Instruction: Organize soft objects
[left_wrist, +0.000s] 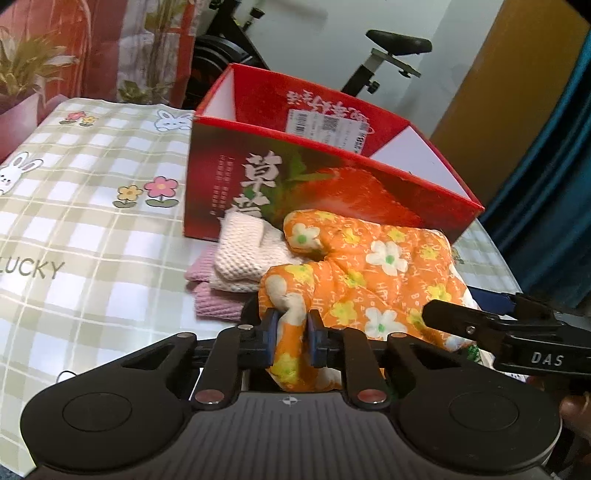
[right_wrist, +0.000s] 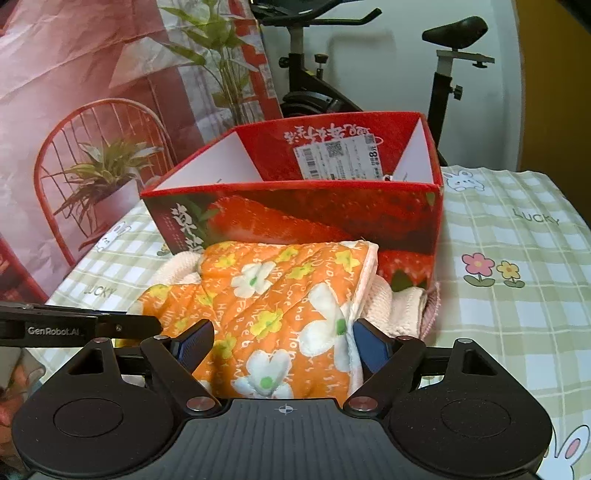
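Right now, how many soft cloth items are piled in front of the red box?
3 visible: an orange flowered cloth on top, a cream knit cloth under it on the box side, and a pink knit cloth at the bottom. More may be hidden underneath.

Checked tablecloth (right_wrist: 517, 236) with rabbits, flowers covers table. Exercise bike (right_wrist: 317, 74) against white wall (right_wrist: 388, 55) beyond far edge. Red printed backdrop (right_wrist: 74, 74) left, blue curtain (left_wrist: 554, 184) right.
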